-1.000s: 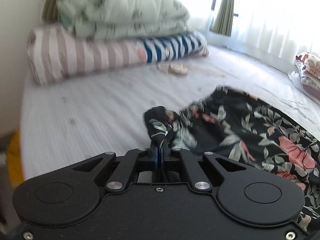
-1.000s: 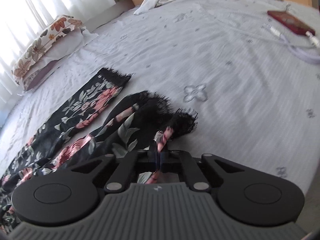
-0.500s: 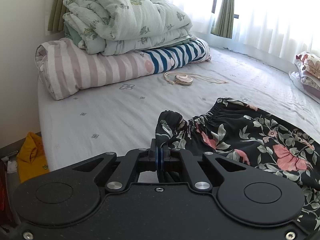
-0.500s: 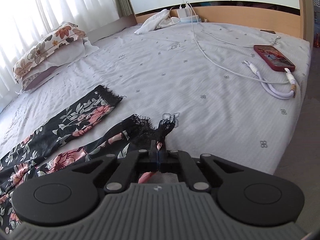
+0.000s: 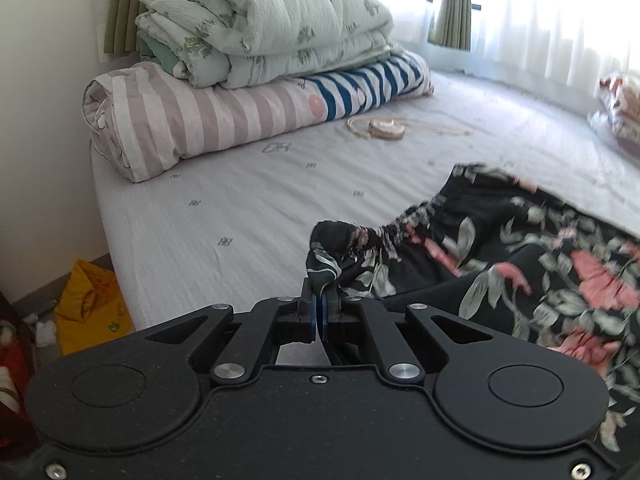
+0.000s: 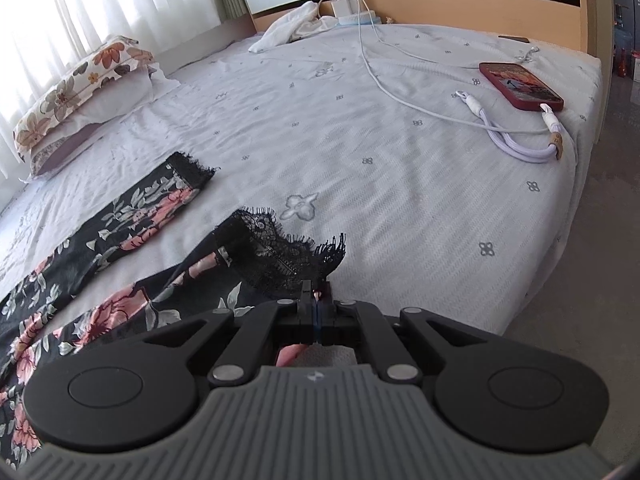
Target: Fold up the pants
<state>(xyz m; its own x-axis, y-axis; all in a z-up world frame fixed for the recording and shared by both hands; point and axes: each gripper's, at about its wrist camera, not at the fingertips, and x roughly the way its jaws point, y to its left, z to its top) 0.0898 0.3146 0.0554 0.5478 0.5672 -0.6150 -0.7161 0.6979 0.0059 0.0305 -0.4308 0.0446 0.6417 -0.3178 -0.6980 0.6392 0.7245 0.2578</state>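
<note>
My left gripper [image 5: 319,300] is clamped on the gathered waistband corner of the black floral fabric pants [image 5: 520,264]. My right gripper [image 6: 316,294] pinches their black lace hem. The pants lie along the white patterned bedsheet [image 6: 400,184], both gripped ends raised.

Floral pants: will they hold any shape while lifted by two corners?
Probably not. The floral pants bunch limply at the left tongs, so they are likely to sag between grips. The lace hem at the right tongs looks thin, likely snag-prone.
</note>
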